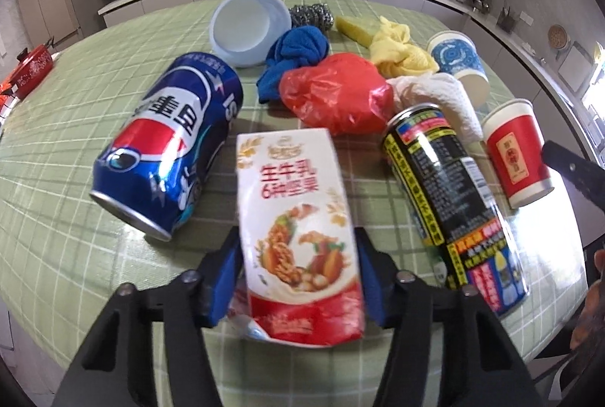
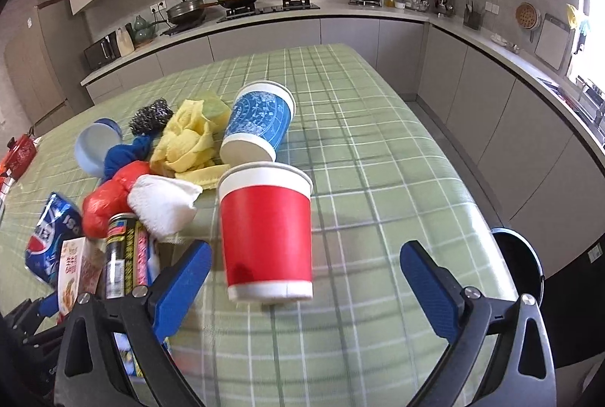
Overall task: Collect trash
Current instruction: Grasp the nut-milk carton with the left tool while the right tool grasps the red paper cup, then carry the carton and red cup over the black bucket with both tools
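Green-checked bench (image 1: 75, 255) lower centre: the left hand-held gripper (image 1: 298, 255) is clamping the milk carton (image 1: 298, 218); squeeze gently. The right hand-held gripper (image 2: 306, 278), gaping, is straddling the red cup (image 2: 266, 236); centre it first.

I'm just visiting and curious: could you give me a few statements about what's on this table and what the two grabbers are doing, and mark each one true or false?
1. The left gripper has the milk carton between its blue pads. True.
2. The right gripper is clamped on the red paper cup. False: its jaws stand wide open, clear of the cup on both sides.
3. The blue Pepsi can lies on its side. True.
4. The blue patterned cup stands upright. False: it lies tipped over on the green checked tablecloth.
5. The crumpled red plastic bag lies between the blue cloth and the white paper towel. True.
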Demonstrator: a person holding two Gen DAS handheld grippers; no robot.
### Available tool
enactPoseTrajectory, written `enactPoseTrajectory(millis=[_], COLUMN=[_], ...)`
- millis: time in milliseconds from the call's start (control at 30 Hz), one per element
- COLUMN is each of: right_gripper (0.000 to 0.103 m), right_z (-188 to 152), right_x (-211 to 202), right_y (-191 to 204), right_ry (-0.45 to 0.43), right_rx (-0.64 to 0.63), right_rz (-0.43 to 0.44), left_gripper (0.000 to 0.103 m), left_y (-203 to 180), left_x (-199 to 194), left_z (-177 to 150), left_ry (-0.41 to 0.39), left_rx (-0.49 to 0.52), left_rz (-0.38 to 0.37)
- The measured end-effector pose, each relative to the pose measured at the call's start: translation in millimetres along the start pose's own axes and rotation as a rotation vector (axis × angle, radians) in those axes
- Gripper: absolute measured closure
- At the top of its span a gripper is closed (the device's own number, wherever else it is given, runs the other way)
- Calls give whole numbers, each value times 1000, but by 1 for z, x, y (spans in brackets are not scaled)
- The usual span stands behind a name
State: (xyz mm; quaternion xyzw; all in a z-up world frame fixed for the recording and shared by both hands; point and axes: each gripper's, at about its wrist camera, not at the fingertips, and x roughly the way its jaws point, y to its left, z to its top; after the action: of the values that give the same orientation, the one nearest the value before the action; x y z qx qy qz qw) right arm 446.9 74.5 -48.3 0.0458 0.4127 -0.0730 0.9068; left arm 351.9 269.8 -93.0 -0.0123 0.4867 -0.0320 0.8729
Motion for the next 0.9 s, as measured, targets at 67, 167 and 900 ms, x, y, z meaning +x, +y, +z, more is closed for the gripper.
enactPoseTrajectory(millis=[67,167,900], right_gripper=[2,2,41], right_z=[3,6,-1], right_x=[8,18,-7], right_y=[1,2,-18], right_ry=[9,24,2], right_rx=[-3,-4,30], right_rz=[0,7,82], left_gripper=[47,47,55], left_y=[1,1,5], left_x=[0,0,-45], left_z=[0,-1,5], left_ry=[-6,-12,-149], left_rx=[2,10,-10], left_rz=[-7,-10,-84])
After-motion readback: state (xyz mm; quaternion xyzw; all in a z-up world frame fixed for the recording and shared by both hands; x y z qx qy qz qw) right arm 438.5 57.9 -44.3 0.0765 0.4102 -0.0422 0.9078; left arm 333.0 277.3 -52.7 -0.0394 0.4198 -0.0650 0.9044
